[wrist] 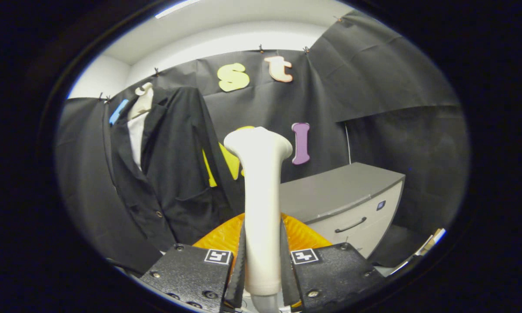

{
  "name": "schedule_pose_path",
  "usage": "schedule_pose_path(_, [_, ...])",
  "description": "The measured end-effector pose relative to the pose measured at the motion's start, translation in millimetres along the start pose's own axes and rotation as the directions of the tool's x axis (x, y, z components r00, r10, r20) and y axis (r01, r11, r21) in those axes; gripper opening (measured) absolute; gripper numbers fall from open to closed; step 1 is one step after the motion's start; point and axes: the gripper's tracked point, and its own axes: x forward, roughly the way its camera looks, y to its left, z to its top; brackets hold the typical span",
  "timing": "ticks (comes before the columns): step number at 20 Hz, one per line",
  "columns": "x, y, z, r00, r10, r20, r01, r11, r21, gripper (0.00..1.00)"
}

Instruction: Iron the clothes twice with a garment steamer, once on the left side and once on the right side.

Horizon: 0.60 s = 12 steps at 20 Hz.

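A white garment steamer [261, 204] stands upright between my fingers, its flared head at the top and a grey hose end below. My gripper [263, 261] is shut on the steamer's handle, both ribbed pads pressing its sides. A black jacket [174, 174] over a white shirt [137, 137] hangs on a pale hanger [144, 93] beyond the fingers to the left, against the black wall. The steamer head is some way to the right of the jacket and not touching it.
A grey cabinet [347, 204] with a drawer handle stands beyond the fingers to the right. An orange ribbed object [304, 234] lies just behind the steamer, low down. Black cloth walls close the booth on all sides.
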Motion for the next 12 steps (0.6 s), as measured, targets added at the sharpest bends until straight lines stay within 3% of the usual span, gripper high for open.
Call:
schedule_pose_path(5, [-21, 49, 19, 0.996, 0.026, 0.085, -0.025, 0.999, -0.024, 0.37])
schedule_pose_path(12, [-11, 100, 32, 0.986, 0.073, 0.147, -0.065, 0.996, -0.057, 0.37])
